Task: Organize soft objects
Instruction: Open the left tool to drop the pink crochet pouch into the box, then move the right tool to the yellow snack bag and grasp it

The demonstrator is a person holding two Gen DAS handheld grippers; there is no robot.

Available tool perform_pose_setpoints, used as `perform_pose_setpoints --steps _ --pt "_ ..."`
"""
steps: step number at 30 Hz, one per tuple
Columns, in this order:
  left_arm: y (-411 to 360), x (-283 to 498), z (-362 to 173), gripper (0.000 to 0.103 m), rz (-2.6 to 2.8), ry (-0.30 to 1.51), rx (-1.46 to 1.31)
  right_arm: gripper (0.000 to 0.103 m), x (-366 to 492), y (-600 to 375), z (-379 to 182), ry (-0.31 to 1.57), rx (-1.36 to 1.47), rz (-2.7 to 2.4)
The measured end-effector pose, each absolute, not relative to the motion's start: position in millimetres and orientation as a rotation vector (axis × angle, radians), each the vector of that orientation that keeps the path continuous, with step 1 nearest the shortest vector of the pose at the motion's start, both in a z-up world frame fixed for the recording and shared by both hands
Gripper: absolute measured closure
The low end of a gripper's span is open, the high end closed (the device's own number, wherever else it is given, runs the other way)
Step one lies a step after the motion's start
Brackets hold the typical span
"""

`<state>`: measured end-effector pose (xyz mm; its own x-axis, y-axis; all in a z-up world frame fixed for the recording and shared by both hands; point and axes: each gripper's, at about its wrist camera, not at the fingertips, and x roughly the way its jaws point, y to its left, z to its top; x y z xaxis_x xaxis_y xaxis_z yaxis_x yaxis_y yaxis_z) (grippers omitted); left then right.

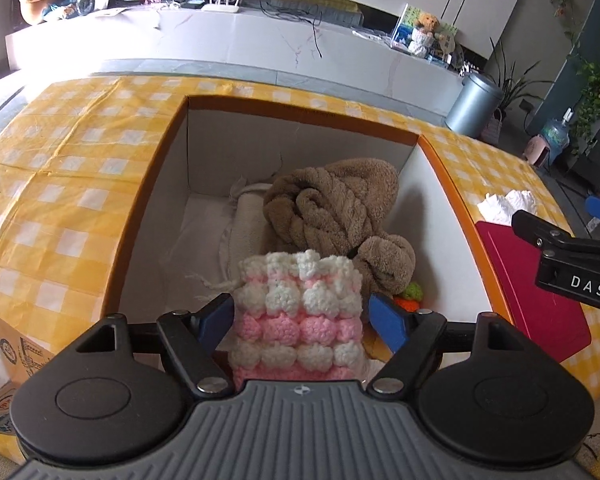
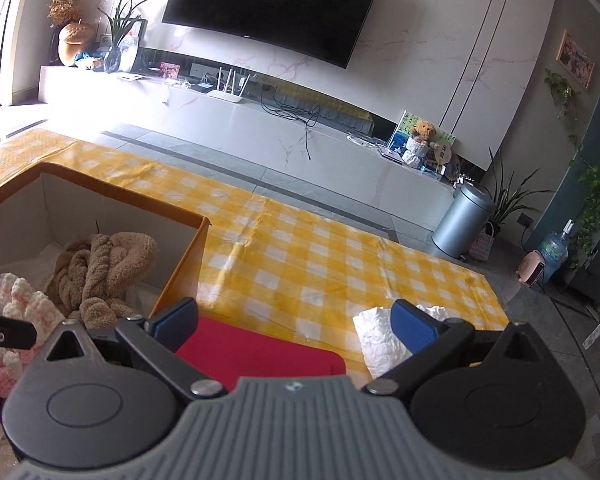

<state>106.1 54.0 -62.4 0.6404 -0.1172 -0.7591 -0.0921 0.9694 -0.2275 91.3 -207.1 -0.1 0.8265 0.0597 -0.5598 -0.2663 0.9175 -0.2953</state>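
A pink and white crocheted pouch [image 1: 298, 314] sits between the blue fingers of my left gripper [image 1: 302, 318], over the near edge of an open orange cardboard box [image 1: 160, 168]. The fingers stand beside the pouch with small gaps; the gripper is open. Inside the box lie a brown twisted plush [image 1: 336, 208], a cream cloth [image 1: 248, 216] and a small green and orange crochet piece [image 1: 410, 296]. My right gripper [image 2: 296, 326] is open and empty above a red mat [image 2: 260, 354], right of the box [image 2: 188, 252]. The pouch [image 2: 16, 304] and plush [image 2: 96, 264] also show in the right wrist view.
A yellow checked cloth [image 2: 320, 248] covers the table. Crumpled white tissue [image 2: 380, 336] lies right of the red mat [image 1: 540, 304]; it also shows in the left wrist view [image 1: 508, 204]. A printed carton [image 1: 8, 364] sits at the left. A TV console [image 2: 260, 120] and bin [image 2: 460, 220] stand beyond the table.
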Motion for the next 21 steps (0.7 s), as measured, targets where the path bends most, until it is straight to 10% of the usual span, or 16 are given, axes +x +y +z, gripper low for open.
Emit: perform_pose_setpoints --steps 21 --pt "34.9 68.3 -13.2 0.008 0.040 0.652 -0.043 0.003 84.3 -281.0 29.7 0.578 -0.309 0.098"
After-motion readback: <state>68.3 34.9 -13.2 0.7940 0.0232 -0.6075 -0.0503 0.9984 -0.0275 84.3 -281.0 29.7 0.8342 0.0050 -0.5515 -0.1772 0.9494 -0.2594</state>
